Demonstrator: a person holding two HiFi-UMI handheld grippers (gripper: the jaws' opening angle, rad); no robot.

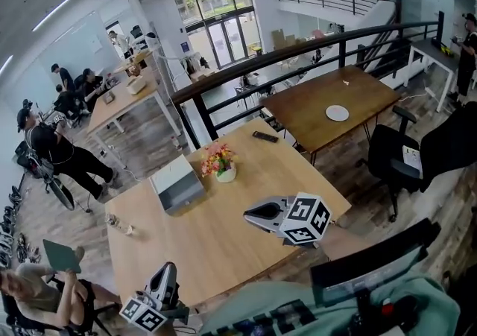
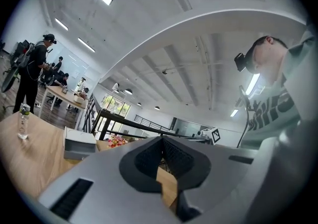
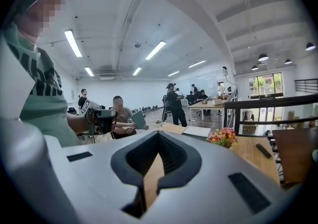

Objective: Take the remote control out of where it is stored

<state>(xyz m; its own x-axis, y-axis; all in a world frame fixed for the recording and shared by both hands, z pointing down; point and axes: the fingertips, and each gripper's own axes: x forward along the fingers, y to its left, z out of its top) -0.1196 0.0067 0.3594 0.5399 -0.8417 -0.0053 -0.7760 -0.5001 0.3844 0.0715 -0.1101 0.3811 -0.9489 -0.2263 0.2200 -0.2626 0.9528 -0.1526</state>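
Observation:
A black remote control (image 1: 264,136) lies on the wooden table (image 1: 216,252) near its far edge; it also shows in the right gripper view as the remote (image 3: 263,150). A grey storage box (image 1: 177,185) (image 2: 78,144) stands left of a pot of flowers (image 1: 218,162). My right gripper (image 1: 248,214) hovers over the table's right part, its jaws shut with nothing between them (image 3: 158,136). My left gripper (image 1: 167,269) is at the near left edge, jaws meeting at the tips and empty (image 2: 161,139). Both are well short of the remote and the box.
A small clear bottle (image 1: 119,226) (image 2: 23,121) stands at the table's left edge. A black railing (image 1: 298,55) runs behind the table, with a second table bearing a white plate (image 1: 337,112) beyond it. Black chairs (image 1: 402,159) stand at the right; people are at the left.

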